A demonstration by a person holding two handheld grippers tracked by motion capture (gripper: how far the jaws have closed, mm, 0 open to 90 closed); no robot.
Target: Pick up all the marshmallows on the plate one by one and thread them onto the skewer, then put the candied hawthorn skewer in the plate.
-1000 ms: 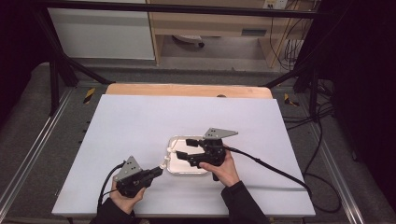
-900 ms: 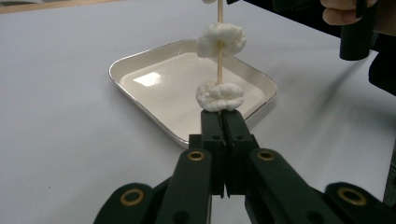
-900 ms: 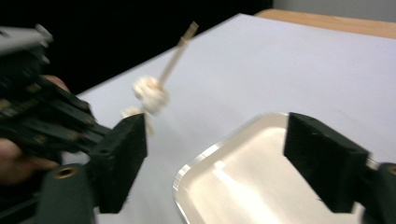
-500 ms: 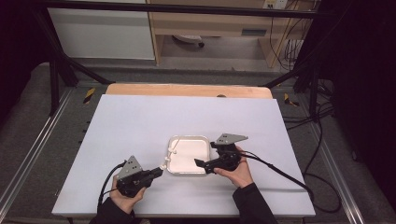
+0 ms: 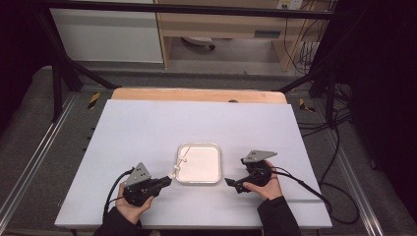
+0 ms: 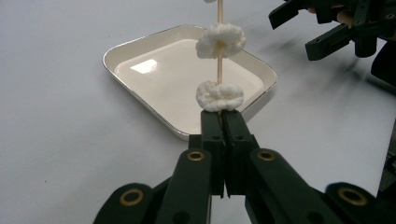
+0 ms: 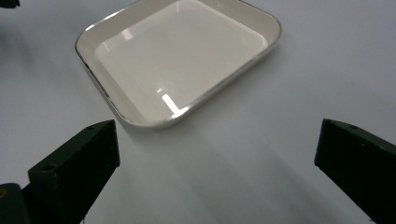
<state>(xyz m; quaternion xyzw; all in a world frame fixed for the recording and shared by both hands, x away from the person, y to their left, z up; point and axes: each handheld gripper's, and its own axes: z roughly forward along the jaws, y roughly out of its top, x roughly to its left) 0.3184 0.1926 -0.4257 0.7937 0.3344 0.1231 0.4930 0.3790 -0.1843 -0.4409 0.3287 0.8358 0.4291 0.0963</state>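
White desk (image 5: 147,128) under dim light had a shallow tray (image 5: 215,147) at center frame. Left gripper (image 6: 223,122) had its jaws clamped tight on a skewer (image 6: 218,70) of white puffs, holding it over the tray's edge, probably to strip them off. Right gripper (image 5: 231,183), lower right, had just been opening its jaws wide, nothing between them

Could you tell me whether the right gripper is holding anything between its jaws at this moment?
No, in the right gripper view the right gripper has its jaws standing wide apart with only bare table and the white tray ahead.
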